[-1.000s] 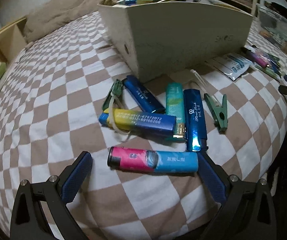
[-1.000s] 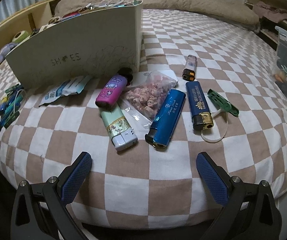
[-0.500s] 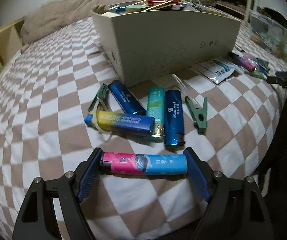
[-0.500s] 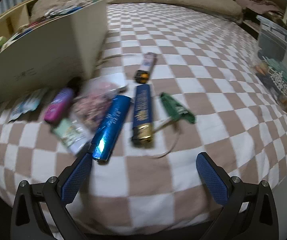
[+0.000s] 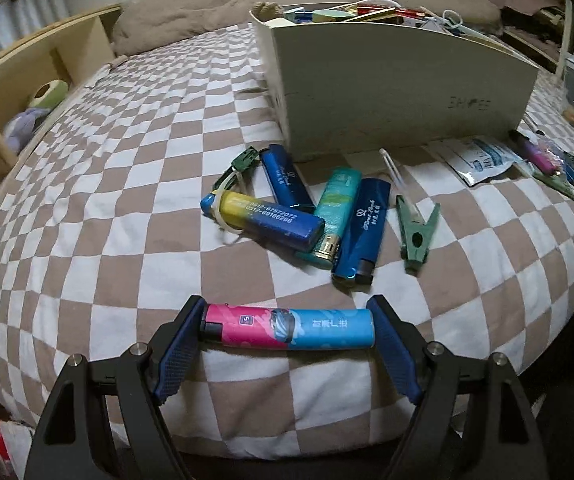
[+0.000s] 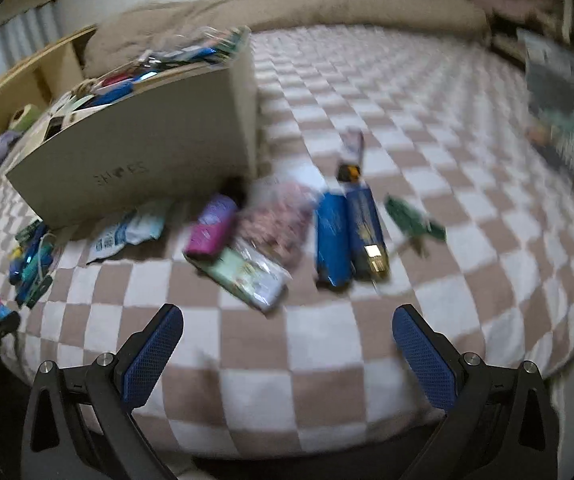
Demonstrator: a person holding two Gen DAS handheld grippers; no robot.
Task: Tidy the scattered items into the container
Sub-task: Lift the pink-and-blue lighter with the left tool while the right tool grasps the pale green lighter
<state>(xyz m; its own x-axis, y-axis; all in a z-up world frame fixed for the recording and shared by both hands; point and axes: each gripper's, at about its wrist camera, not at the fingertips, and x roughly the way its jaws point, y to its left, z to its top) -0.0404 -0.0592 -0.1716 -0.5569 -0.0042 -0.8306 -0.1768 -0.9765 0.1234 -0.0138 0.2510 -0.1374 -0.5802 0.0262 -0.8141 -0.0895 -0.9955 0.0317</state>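
The left gripper [image 5: 287, 340] is clamped end to end on a pink-and-blue lighter [image 5: 287, 328], one blue pad at its black-capped pink end and the other at its light-blue base. The lighter lies crosswise between the pads, above the checkered bedspread [image 5: 107, 208]; whether it touches the cloth cannot be told from this angle.

Beyond it, a cluster of lighters rests on the bedspread: a yellow-and-blue lighter [image 5: 263, 220] lies across a dark blue lighter [image 5: 287, 178], with a teal lighter [image 5: 333, 216] and a second blue lighter [image 5: 363, 232] side by side to its right. A green clothespin [image 5: 415, 236] sits just right of them. Behind the cluster stands the cream shoebox [image 5: 387, 92], already heaped with small items above its rim.

The right gripper [image 6: 287, 344] has its fingers spread wide with nothing between them, hovering above the bedspread near the bed's edge. Its view is motion-blurred. Ahead of it lie two blue lighters [image 6: 349, 236] close together, a purple lighter [image 6: 211, 230], what looks like a clear bag of pinkish pieces [image 6: 279, 220], a pale green lighter [image 6: 247, 278] and a green clip [image 6: 411, 220]. The shoebox stands to the left there, a white-and-blue packet [image 6: 127, 234] at its foot.
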